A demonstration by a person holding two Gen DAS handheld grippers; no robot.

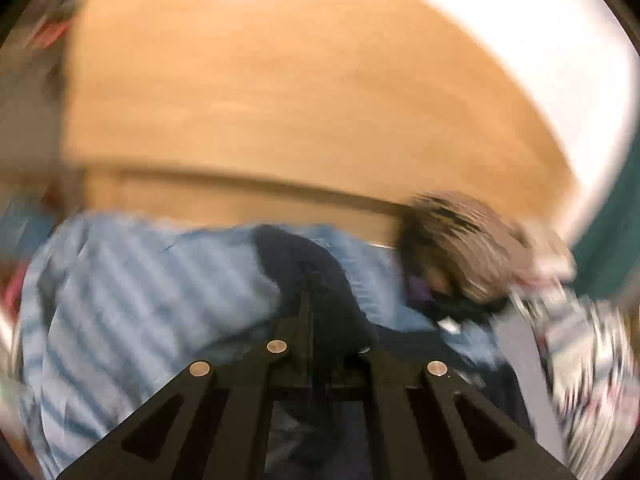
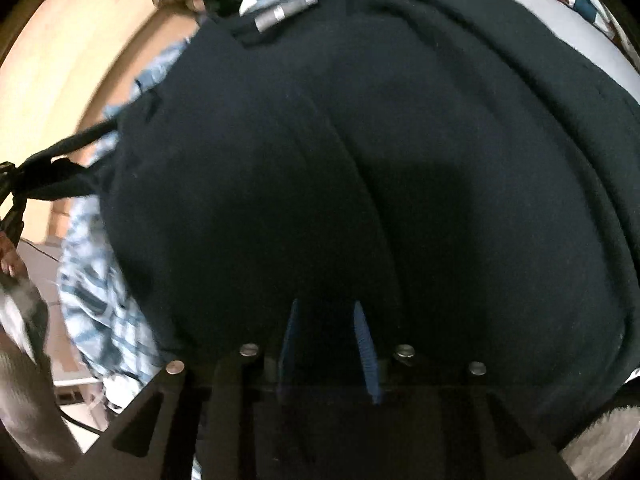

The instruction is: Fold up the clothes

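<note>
A dark navy garment [image 2: 360, 140] lies spread out and fills the right wrist view, its collar with a grey label [image 2: 284, 10] at the top. My right gripper [image 2: 326, 320] points down at it, its blue pads [image 2: 364, 348] apart with no fold seen pinched between them. At the left edge my left gripper [image 2: 10, 184] pulls a corner of the garment into a taut strip. The left wrist view is blurred; there my left gripper [image 1: 310, 280] is shut with the navy fabric [image 1: 304, 264] wrapped around its closed fingers.
A blue-and-white striped cloth [image 1: 140, 280] lies under and beside the navy garment, also showing as blue plaid cloth [image 2: 92, 288]. Brown patterned clothing [image 1: 460, 240] and black-and-white patterned fabric [image 1: 580, 340] are piled at the right. A wooden panel [image 1: 280, 100] stands behind.
</note>
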